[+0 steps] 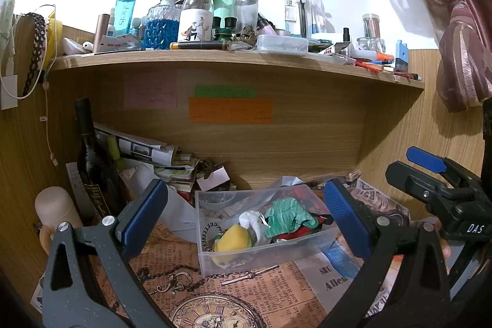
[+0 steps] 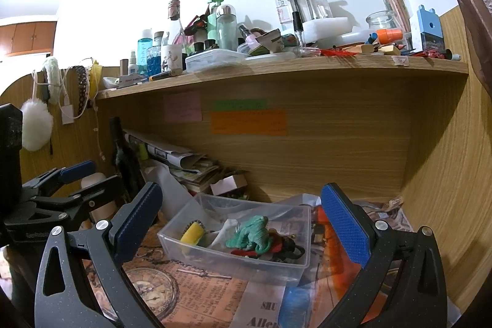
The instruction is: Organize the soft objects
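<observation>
A clear plastic box [image 1: 276, 255] [image 2: 233, 265] sits on the newspaper-covered desk under the shelf. It holds a yellow sponge [image 1: 232, 240] [image 2: 193, 232], a white cloth piece [image 1: 253, 222], a crumpled green cloth [image 1: 289, 217] [image 2: 253, 234] and red and black soft items [image 2: 281, 248]. My left gripper [image 1: 246, 211] is open and empty, just in front of the box. My right gripper [image 2: 243, 217] is open and empty, also just in front of the box. Each gripper shows at the edge of the other's view.
A dark wine bottle [image 1: 92, 162] and a paper stack [image 1: 172, 162] stand at the back left. A beige cup [image 1: 53, 209] is at the left. The crowded shelf [image 1: 233, 60] overhangs the desk. A wooden side wall [image 2: 446, 205] and a curtain [image 1: 461, 20] are on the right.
</observation>
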Available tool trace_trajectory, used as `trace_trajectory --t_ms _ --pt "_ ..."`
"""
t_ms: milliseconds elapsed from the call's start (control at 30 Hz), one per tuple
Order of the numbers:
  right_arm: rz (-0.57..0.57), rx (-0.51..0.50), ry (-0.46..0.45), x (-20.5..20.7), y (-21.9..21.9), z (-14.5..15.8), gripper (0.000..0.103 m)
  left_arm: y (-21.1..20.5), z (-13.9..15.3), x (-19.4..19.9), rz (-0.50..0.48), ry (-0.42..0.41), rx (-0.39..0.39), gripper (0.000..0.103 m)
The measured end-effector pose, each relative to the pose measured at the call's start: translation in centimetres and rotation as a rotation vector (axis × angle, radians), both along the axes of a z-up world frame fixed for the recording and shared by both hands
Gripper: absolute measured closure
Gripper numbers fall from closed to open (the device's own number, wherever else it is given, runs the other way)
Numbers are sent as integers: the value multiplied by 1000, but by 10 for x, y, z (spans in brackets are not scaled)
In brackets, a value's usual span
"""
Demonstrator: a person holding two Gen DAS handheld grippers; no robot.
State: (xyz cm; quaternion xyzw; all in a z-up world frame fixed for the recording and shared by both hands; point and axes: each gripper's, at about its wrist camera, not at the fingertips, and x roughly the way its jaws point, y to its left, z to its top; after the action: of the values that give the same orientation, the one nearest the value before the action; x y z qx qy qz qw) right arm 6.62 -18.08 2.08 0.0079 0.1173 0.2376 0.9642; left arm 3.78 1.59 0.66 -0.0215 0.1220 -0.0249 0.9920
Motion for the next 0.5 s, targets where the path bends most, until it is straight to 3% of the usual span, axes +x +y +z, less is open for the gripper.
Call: trace_trajectory --t_ms 500 --pt "3 4 3 0 0 0 0 1 -3 3 -4 9 3 0"
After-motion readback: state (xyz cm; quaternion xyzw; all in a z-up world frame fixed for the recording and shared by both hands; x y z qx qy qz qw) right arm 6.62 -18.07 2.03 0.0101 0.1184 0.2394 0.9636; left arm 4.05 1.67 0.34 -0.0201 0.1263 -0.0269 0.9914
